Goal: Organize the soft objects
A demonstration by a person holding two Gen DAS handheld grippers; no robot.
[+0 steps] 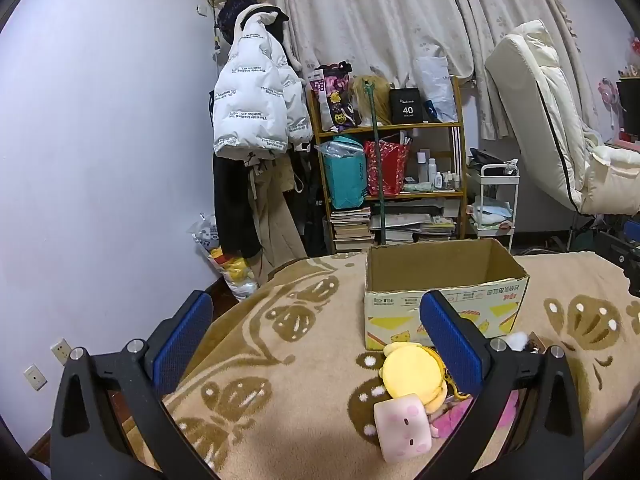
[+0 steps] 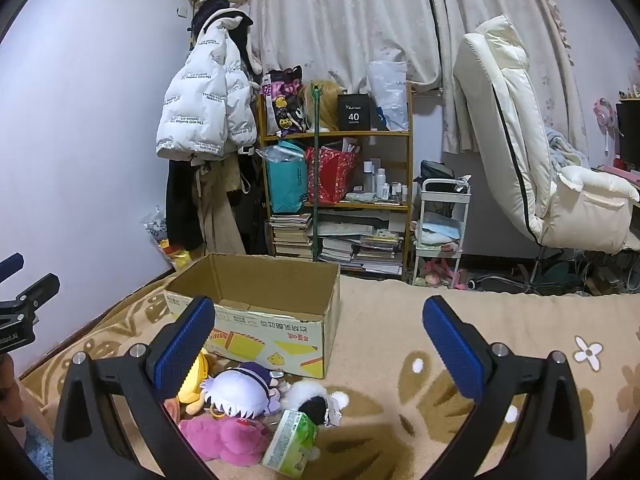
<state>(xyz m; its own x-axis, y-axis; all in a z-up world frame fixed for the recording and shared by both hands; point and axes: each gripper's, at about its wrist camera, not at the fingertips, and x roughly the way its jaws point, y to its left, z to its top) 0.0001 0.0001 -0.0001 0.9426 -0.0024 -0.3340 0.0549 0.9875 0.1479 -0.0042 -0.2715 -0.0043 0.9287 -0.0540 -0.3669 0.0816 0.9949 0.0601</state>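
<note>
while both tongs gape empty, cardboard box [image 2: 256,300] with unreadable red print, black box [image 2: 353,112] marked "40"

This is a bedroom in a home. A bed with a tan blanket [image 2: 400,320] fills the 6 o'clock part. At 12 o'clock hang flowery curtains [image 2: 340,20]. A white puffy coat [image 2: 200,112] hangs at 10 o'clock, beside a wooden shelf [image 2: 336,204] with bags and books. A white chair [image 2: 520,140] stands at 2 o'clock.
</note>
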